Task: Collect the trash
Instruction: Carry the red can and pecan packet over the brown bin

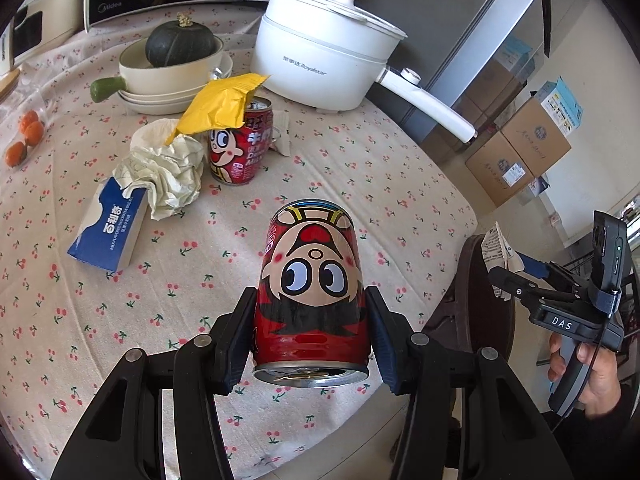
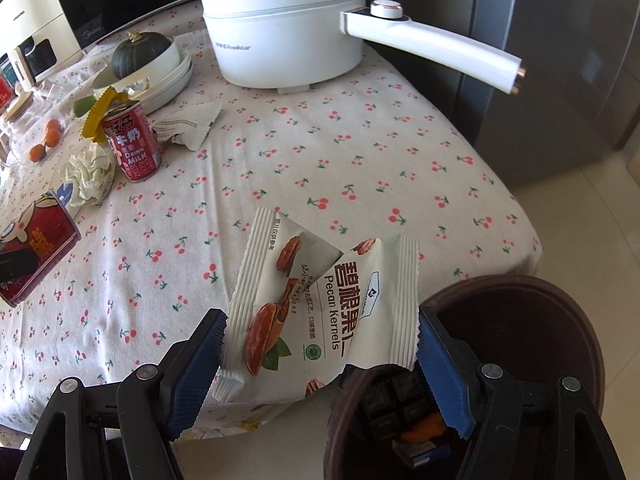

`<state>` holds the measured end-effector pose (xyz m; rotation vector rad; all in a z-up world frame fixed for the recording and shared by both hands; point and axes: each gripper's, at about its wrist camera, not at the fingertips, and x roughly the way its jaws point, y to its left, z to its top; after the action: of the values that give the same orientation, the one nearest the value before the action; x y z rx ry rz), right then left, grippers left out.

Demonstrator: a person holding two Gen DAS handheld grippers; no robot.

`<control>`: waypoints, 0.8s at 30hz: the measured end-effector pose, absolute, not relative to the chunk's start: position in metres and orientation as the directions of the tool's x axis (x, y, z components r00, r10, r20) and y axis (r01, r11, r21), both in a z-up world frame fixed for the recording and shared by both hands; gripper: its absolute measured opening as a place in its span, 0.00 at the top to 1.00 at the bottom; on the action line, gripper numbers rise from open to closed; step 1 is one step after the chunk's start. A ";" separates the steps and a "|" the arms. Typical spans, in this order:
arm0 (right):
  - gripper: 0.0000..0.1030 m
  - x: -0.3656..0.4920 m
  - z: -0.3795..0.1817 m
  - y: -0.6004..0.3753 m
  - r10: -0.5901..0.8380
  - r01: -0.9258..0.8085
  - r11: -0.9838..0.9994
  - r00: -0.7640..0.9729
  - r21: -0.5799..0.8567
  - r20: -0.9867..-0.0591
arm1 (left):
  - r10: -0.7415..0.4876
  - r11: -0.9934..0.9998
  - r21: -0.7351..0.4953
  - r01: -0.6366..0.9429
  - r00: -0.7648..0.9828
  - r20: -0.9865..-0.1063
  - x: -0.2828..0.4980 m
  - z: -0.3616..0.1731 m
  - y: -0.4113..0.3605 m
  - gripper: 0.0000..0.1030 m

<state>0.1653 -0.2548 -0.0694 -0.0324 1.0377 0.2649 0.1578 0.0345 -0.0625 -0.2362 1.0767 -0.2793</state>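
Right gripper (image 2: 320, 364), pinching a snack wrapper (image 2: 316, 312), should release squarely over the bin (image 2: 560, 312); left gripper (image 1: 310, 344) clamps a can (image 1: 312, 292).

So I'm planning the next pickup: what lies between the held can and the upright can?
Only bare cherry-print tablecloth, seen in the left wrist view, between the held can and the upright can.

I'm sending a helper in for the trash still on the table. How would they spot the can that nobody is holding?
Start at the big white electric pot on the cherry-print tablecloth. In front of it, beside a crumpled white paper wad, stands the red milk can. It alone stands upright, with a yellow wrapper draped over its top.
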 end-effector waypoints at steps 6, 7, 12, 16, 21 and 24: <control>0.23 0.147 -0.068 -0.298 0.184 -0.173 0.978 0.477 0.114 -0.859 | -0.383 0.924 -0.334 0.187 0.430 -0.818 0.154 -0.058 -0.012 0.47; 0.23 0.144 -0.068 -0.306 0.177 -0.165 0.980 0.479 0.110 -0.860 | -0.390 0.920 -0.335 0.201 0.426 -0.816 0.153 -0.058 -0.020 0.47; 0.23 0.129 -0.078 -0.341 0.134 -0.124 0.988 0.460 0.086 -0.878 | -0.433 0.897 -0.340 0.282 0.403 -0.807 0.143 -0.060 -0.068 0.47; 0.23 0.115 -0.088 -0.366 0.113 -0.099 0.992 0.442 0.077 -0.890 | -0.459 0.873 -0.334 0.354 0.368 -0.808 0.135 -0.066 -0.109 0.47; 0.23 0.098 -0.099 -0.393 0.092 -0.071 0.995 0.416 0.069 -0.905 | -0.482 0.845 -0.329 0.422 0.335 -0.810 0.130 -0.077 -0.155 0.47; 0.23 0.089 -0.103 -0.407 0.085 -0.059 0.996 0.408 0.067 -0.909 | -0.492 0.828 -0.326 0.456 0.315 -0.811 0.128 -0.084 -0.180 0.47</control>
<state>0.0893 -0.4070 -0.1032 0.0253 1.1475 0.0905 0.1282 -0.1797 -0.0837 -0.0382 1.0831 -0.6250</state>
